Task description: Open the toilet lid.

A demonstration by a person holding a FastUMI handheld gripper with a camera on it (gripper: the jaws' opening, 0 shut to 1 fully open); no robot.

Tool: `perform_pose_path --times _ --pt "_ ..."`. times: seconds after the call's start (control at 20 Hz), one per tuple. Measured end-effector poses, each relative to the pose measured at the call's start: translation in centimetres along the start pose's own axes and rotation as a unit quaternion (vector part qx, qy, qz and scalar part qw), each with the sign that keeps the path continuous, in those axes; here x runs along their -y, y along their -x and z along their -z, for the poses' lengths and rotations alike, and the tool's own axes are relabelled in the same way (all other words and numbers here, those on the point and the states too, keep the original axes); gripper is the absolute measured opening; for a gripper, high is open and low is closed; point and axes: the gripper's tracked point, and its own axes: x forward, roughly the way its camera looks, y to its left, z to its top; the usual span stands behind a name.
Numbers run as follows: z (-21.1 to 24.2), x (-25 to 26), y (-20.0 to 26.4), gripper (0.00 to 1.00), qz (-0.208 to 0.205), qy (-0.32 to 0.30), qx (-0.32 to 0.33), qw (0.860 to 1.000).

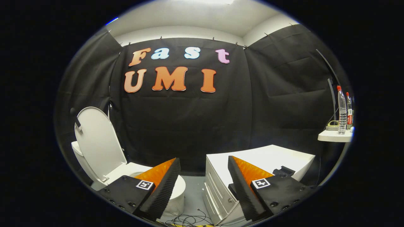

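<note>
Beyond left finger, toilet lid (98, 142) stood raised upright above toilet (176, 189). Gripper (203, 165) fingers spread wide, held nothing. White cabinet (221, 186) near right finger; bottles (342, 110) far right on shelf (334, 136).

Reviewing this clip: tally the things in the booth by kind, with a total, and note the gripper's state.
Toilet, lid raised: 1
White drawer cabinet: 1
Wall shelf: 1
Plastic bottles on the shelf: 2
Loose bundle of cables on the floor: 1
Total: 6
The gripper is open, its fingers apart and holding nothing.
</note>
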Motion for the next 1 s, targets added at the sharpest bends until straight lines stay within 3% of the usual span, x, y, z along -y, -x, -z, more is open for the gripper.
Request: perform_pose_path --times 1.0 --pt "-0.05 0.21 0.09 0.98 0.003 -0.007 -0.006 1.0"
